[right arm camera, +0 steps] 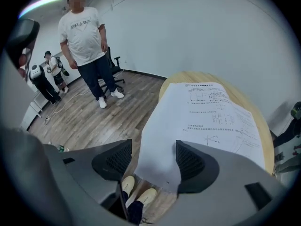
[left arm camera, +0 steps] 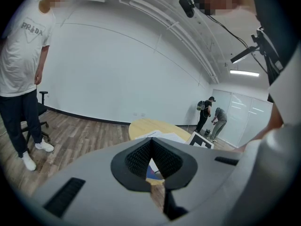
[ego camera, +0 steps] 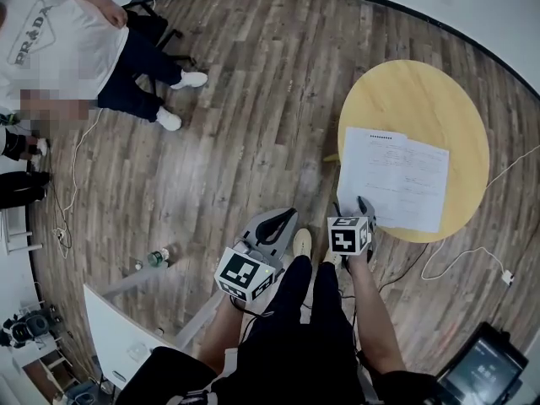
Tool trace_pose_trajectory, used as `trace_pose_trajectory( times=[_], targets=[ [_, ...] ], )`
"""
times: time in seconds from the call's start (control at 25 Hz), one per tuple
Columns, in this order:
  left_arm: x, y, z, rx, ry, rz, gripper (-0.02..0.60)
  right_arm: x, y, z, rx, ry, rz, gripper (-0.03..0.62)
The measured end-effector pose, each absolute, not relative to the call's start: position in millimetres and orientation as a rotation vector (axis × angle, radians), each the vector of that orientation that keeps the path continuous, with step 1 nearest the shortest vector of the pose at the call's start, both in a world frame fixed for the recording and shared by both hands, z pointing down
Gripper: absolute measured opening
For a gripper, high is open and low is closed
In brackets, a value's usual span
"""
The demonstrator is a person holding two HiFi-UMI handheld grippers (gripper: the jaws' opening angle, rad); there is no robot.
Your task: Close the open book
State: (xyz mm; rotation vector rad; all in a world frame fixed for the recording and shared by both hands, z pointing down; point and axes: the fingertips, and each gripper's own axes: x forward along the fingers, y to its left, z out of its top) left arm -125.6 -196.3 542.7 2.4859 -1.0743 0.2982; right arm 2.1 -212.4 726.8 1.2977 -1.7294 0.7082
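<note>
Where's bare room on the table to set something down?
The table is bare in a wide crescent beyond the far edge of the book, and in a narrower strip along its right side. Left of the book only a sliver shows. The near edge is crowded: the book overhangs it, with the right gripper at that corner, jaws open.

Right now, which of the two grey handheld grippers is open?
The right gripper: its jaws stand wide apart at the edge of the white open book; the left gripper has its jaws together.
</note>
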Motion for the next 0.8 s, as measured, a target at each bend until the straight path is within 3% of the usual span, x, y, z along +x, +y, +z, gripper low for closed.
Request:
trace_pose_trajectory(
  times=[0.4, 0.8],
  targets=[
    [-141, -195, 554, 2.442, -1.073, 0.3, -0.002, 2, -209, 728, 1.326, -1.576, 0.481, 0.273],
    [-144, -198, 555, 2.44, -1.075, 0.296, -0.002, 4, -210, 730, 1.345, -1.568, 0.503, 0.272]
  ],
)
